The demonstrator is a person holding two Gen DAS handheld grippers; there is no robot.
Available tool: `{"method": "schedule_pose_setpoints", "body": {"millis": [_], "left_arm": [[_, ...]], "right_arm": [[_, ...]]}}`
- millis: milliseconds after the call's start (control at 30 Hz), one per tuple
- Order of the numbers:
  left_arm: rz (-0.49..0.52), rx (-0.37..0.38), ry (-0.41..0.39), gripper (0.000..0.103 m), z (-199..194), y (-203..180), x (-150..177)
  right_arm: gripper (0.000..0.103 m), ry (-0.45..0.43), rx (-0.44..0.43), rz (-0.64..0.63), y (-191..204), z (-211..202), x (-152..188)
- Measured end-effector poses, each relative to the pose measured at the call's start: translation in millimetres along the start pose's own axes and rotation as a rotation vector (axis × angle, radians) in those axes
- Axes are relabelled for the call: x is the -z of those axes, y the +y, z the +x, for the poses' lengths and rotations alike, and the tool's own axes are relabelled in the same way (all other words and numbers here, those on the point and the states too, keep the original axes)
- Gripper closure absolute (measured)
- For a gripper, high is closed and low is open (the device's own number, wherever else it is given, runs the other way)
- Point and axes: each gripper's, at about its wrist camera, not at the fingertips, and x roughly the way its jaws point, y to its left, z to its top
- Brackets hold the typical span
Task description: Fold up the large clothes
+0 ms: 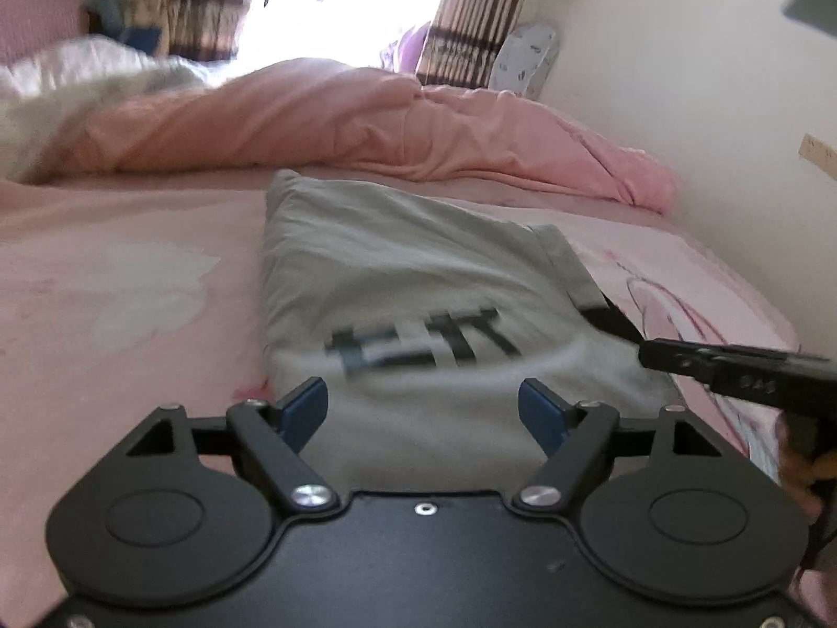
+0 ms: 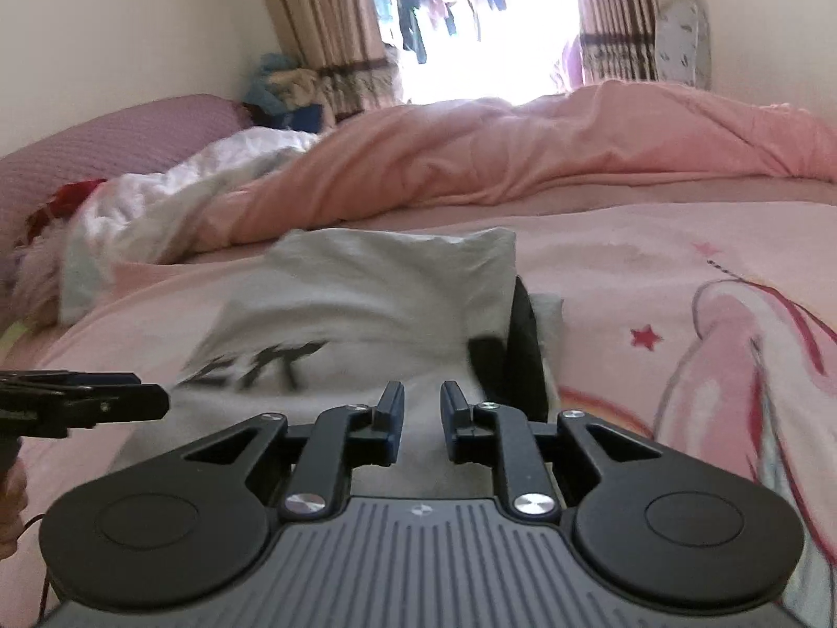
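Observation:
A pale grey T-shirt [image 1: 418, 282] with a black print lies folded into a narrow strip on the pink bed sheet [image 1: 131, 272]. It also shows in the right wrist view [image 2: 355, 303], with a black trim piece [image 2: 526, 345] along its right edge. My left gripper [image 1: 423, 408] is open and empty, just above the shirt's near end. My right gripper [image 2: 422, 411] hovers over the shirt's near end with its jaws a little apart and nothing between them. The right gripper's body [image 1: 732, 371] shows at the shirt's right edge in the left wrist view.
A rumpled pink duvet [image 1: 324, 120] lies across the far side of the bed, with white bedding [image 2: 172, 193] and a purple pillow [image 2: 120, 136] to the left. Walls close in on both sides. A bright window with curtains [image 2: 471, 26] is behind.

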Motion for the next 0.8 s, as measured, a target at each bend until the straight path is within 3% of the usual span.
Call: {"method": "schedule_pose_setpoints", "body": {"millis": [133,233,333,500,700,800], "left_arm": [[-0.014,-0.002,0.004,0.024,-29,-14,42],[-0.009,-0.012,0.025,0.024,-31,-19,68],[0.007,-0.020,0.018,0.024,-25,-19,83],[0.065,-0.049,0.006,0.024,-23,-26,89],[-0.027,-0.086,-0.024,0.025,-45,-31,81],[-0.041,-0.145,0.016,0.025,-42,-32,88]], "right_arm": [[0.082,0.032,0.058,-0.045,12,-20,39],[0.082,0.054,0.120,-0.033,9,-19,59],[0.088,0.044,0.121,0.003,0,-14,69],[0.088,0.036,0.138,0.013,1,-16,68],[0.078,-0.014,0.124,0.007,21,-44,65],[0.076,-0.010,0.122,0.008,25,-45,67]]}}
